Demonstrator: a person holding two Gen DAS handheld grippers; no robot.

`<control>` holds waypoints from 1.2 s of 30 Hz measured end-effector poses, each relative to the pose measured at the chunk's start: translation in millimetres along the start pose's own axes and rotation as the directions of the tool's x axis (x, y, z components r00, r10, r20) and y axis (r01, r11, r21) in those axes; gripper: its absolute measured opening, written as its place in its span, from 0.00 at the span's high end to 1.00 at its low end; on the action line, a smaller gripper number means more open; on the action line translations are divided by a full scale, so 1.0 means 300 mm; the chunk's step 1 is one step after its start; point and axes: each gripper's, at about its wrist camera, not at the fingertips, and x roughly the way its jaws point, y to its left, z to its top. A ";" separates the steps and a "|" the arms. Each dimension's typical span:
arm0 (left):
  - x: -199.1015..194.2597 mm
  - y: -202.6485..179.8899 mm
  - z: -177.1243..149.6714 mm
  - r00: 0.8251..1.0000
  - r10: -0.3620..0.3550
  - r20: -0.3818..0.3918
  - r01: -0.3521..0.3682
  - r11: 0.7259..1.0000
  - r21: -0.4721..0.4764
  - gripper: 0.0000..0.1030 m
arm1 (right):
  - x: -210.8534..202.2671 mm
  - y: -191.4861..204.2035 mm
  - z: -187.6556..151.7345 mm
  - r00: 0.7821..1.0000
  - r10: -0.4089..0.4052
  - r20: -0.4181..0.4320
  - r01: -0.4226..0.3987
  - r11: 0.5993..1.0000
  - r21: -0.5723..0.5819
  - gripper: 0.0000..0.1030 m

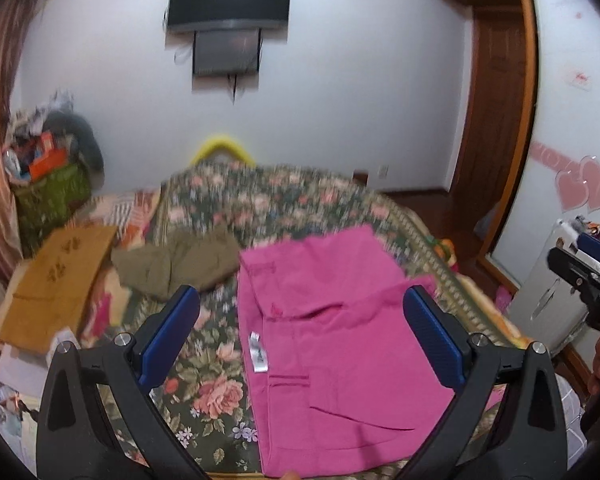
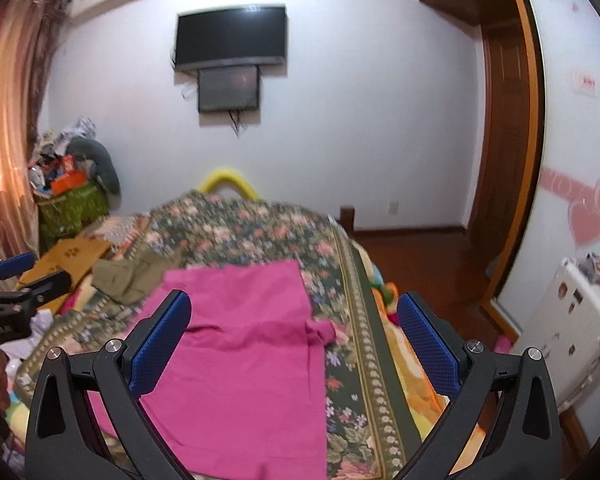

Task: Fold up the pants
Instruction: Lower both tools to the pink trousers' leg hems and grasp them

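My left gripper (image 1: pixel 300 336) is spread wide and holds nothing, hanging over the pants (image 1: pixel 340 340). The pants are bright pink, lying on the floral bed (image 1: pixel 204 376) already doubled over, a white label (image 1: pixel 257 352) showing at their left edge and one corner rumpled at the right. My right gripper (image 2: pixel 294 344) gapes wide too, empty above them.

The pink pants (image 1: pixel 340 340) run off the bottom edge of both views, so their near end is out of sight, and the print on the white label (image 1: pixel 257 352) is too small to read. The far floral bedspread (image 1: pixel 268 196) smears with blur, and the olive garment (image 1: pixel 176 266) is too crumpled to identify.
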 end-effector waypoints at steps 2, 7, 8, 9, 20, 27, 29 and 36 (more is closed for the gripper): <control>0.079 0.023 -0.018 0.998 0.031 -0.057 -0.031 1.000 -0.005 0.00 | 0.048 -0.018 -0.021 0.999 -0.008 -0.047 0.008 1.000 -0.011 0.01; 0.290 0.093 -0.062 0.977 0.030 -0.211 -0.033 0.999 -0.013 0.00 | 0.196 -0.075 -0.069 0.984 -0.004 -0.177 -0.002 0.999 -0.034 0.01; 0.320 0.099 -0.069 0.972 0.044 -0.232 -0.046 0.999 -0.005 0.00 | 0.216 -0.084 -0.073 0.980 0.001 -0.197 -0.008 0.999 -0.035 0.01; 0.366 0.106 -0.078 0.961 0.063 -0.269 -0.062 0.998 0.014 0.00 | 0.243 -0.091 -0.082 0.975 0.012 -0.222 -0.020 0.999 -0.037 0.01; 0.625 0.139 -0.126 0.862 -0.012 -0.506 0.035 0.999 0.036 0.23 | 0.493 -0.119 -0.187 0.905 0.169 -0.391 -0.178 0.984 0.013 0.11; 0.696 0.133 -0.128 0.829 -0.112 -0.548 0.134 0.991 -0.001 0.56 | 0.654 -0.132 -0.248 0.829 0.241 -0.504 -0.219 0.970 0.103 0.38; 0.719 0.141 -0.134 0.796 -0.198 -0.572 0.187 0.979 -0.079 0.61 | 0.689 -0.130 -0.260 0.811 0.258 -0.524 -0.230 0.966 0.120 0.45; 0.775 0.164 -0.164 0.780 -0.170 -0.603 0.127 0.985 -0.114 0.64 | 0.726 -0.120 -0.279 0.809 0.276 -0.519 -0.244 0.961 0.132 0.59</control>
